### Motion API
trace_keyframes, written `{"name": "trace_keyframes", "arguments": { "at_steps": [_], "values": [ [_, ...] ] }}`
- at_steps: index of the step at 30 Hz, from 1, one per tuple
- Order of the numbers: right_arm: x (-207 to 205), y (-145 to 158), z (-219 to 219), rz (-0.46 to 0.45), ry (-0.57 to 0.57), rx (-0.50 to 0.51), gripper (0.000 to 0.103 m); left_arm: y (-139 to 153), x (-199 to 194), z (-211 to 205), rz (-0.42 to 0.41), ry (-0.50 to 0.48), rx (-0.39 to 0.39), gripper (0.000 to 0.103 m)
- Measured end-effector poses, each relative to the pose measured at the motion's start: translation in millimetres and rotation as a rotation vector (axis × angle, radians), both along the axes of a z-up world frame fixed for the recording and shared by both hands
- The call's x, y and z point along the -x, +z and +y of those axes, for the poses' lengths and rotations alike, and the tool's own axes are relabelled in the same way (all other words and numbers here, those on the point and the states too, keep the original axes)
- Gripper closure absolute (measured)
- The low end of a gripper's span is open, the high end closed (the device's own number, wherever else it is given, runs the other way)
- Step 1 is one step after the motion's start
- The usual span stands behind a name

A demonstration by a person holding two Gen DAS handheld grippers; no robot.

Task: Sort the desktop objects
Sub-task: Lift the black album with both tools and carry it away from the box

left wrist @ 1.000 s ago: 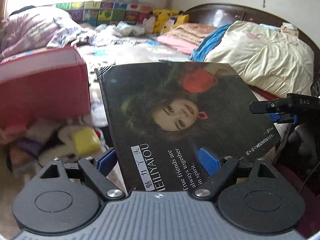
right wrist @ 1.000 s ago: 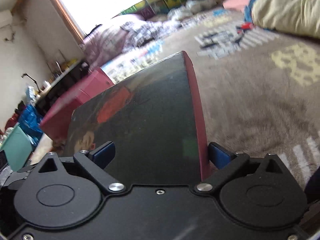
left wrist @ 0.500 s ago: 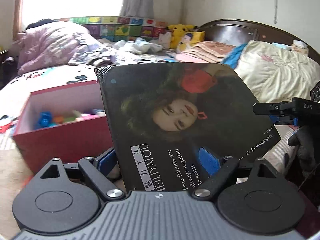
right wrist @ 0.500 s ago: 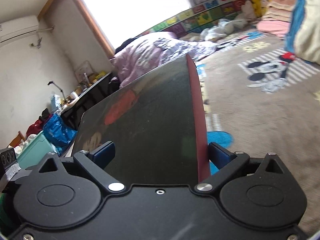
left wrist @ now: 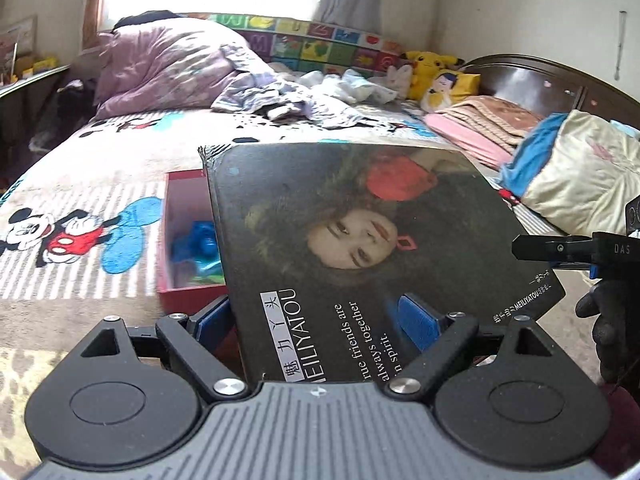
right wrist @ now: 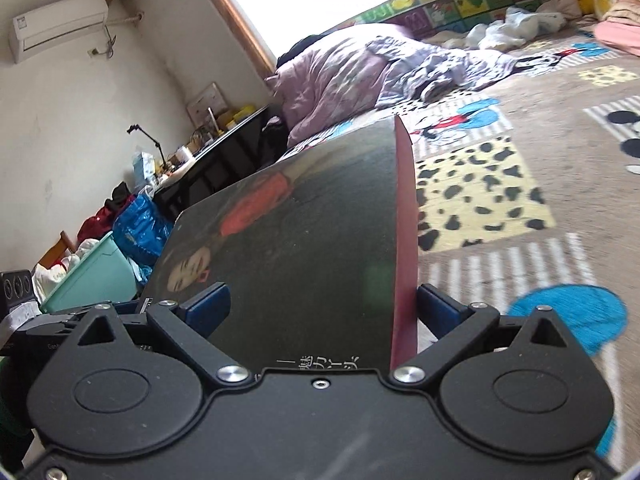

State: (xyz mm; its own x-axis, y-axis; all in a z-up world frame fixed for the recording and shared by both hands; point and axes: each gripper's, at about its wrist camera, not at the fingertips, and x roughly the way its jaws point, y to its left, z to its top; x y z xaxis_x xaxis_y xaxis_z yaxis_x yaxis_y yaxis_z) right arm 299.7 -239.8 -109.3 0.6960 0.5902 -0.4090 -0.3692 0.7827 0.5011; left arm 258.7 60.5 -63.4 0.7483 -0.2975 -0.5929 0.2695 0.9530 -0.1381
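We find both grippers pinching one dark lid: the left gripper [left wrist: 320, 320] grips its printed near edge, the right gripper [right wrist: 324, 304] its side edge. The lid [left wrist: 360, 240], bearing a woman's portrait, is held in the air, partly over the red box [left wrist: 180, 292]. Beyond it the box stands open on the patterned blanket [left wrist: 100, 168], blue toys [left wrist: 198, 240] inside. We judge the toys gathered; closing the box remains.

Your two wrist cameras look along their jaws at close range — both share the album cover [left wrist: 360, 248] [right wrist: 304, 240] and bed [left wrist: 120, 152] [right wrist: 520, 128].
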Motion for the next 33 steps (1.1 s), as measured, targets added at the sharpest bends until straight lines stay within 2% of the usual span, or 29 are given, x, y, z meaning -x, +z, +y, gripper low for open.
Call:
{"name": "trace_keyframes", "arguments": {
  "at_steps": [8, 15, 22, 33],
  "values": [
    [-40.4, 9.2, 38.0, -0.010, 0.025, 0.034, 0.002, -0.6, -35.9, 35.6, 0.012, 0.033, -0.007, 0.014],
    [-66.3, 15.4, 66.5, -0.015, 0.047, 0.036, 0.002, -0.2, -70.4, 67.3, 0.040, 0.076, 0.024, 0.014],
    [-80.4, 8.0, 80.1, 0.008, 0.028, 0.035, 0.002, -12.3, -103.2, 84.0, 0.085, 0.082, 0.054, 0.014],
    [-93.3, -1.7, 77.6, 0.037, -0.035, 0.000, 0.002, -40.5, -140.7, 90.3, 0.170, 0.134, 0.177, 0.013]
  ]
}}
